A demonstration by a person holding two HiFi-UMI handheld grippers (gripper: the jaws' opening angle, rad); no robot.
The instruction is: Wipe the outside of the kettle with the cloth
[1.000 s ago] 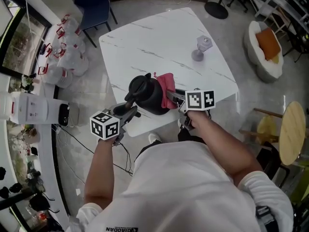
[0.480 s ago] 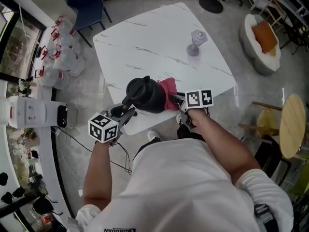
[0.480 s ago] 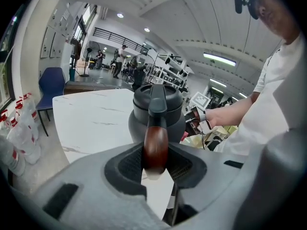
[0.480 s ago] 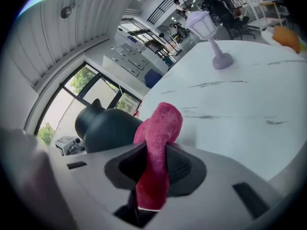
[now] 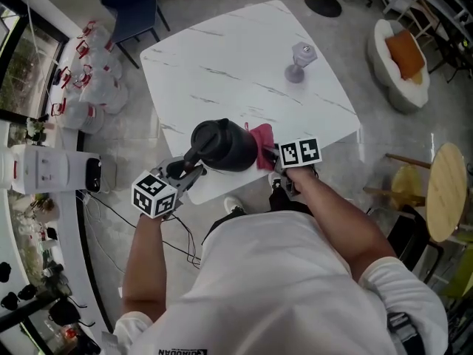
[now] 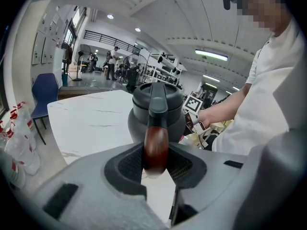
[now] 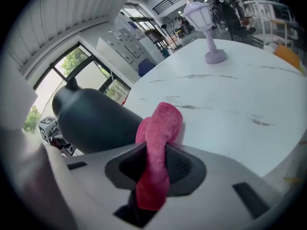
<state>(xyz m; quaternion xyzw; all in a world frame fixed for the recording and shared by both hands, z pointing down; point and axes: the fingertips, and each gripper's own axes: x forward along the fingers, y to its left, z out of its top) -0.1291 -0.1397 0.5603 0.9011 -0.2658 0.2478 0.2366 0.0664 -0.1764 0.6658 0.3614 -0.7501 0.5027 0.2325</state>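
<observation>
Kettle (image 5: 222,145) at near edge of table (image 5: 236,58); cloth (image 5: 263,137) just right; lamp (image 5: 298,59) behind.

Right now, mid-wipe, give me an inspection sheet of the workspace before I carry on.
Surface: white marble-look table.
Job's things: dark kettle near the table's near edge; pink cloth at its side.
Clutter: small lilac lamp-shaped ornament on the far side.
Grippers: left gripper shut on the kettle's brown handle; right gripper shut on the cloth.
Cables: thin cable on the floor left of the person.
Surroundings: blue chair, plastic bags, armchair with orange cushion, round wooden table.
</observation>
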